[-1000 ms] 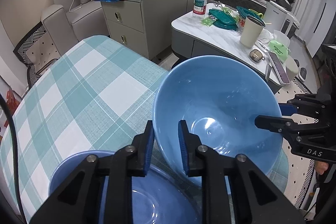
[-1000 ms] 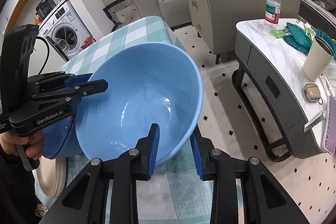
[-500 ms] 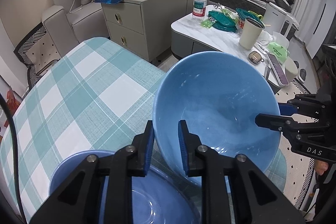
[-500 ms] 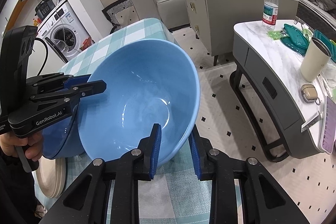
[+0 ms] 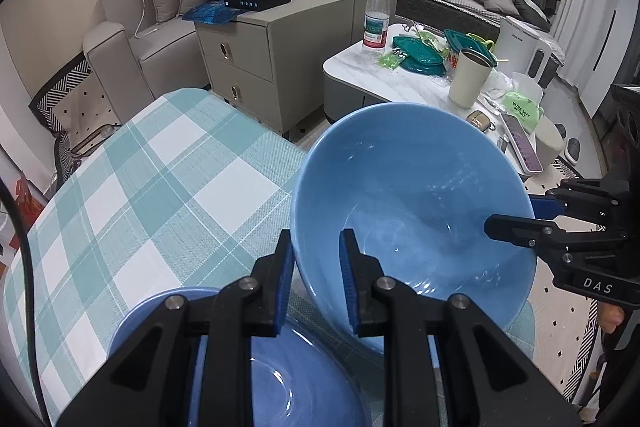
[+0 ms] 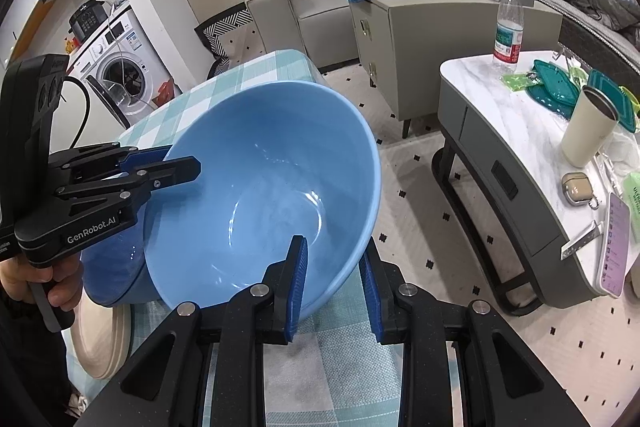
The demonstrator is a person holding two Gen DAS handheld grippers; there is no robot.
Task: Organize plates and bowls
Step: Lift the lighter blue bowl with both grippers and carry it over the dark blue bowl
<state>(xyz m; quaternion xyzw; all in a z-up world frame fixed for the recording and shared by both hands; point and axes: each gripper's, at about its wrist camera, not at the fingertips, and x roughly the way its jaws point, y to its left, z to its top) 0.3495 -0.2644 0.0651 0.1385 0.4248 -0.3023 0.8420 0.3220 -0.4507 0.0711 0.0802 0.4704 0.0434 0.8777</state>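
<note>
Light-blue glossy ceramic bowl [image 5: 412, 203]: deep, round, smooth inside, with faint highlights near its base. It is tilted above the teal-and-white checked tablecloth [image 5: 132, 195], clear of the cloth. Left gripper [image 5: 316, 279]: blue pads clamped on the near-left rim. Right gripper [image 6: 334, 277]: clamped on the opposite rim, one pad inside, one outside. A darker blue bowl [image 5: 256, 363] sits below the left gripper, and a cream plate [image 6: 104, 339] beside it.
</note>
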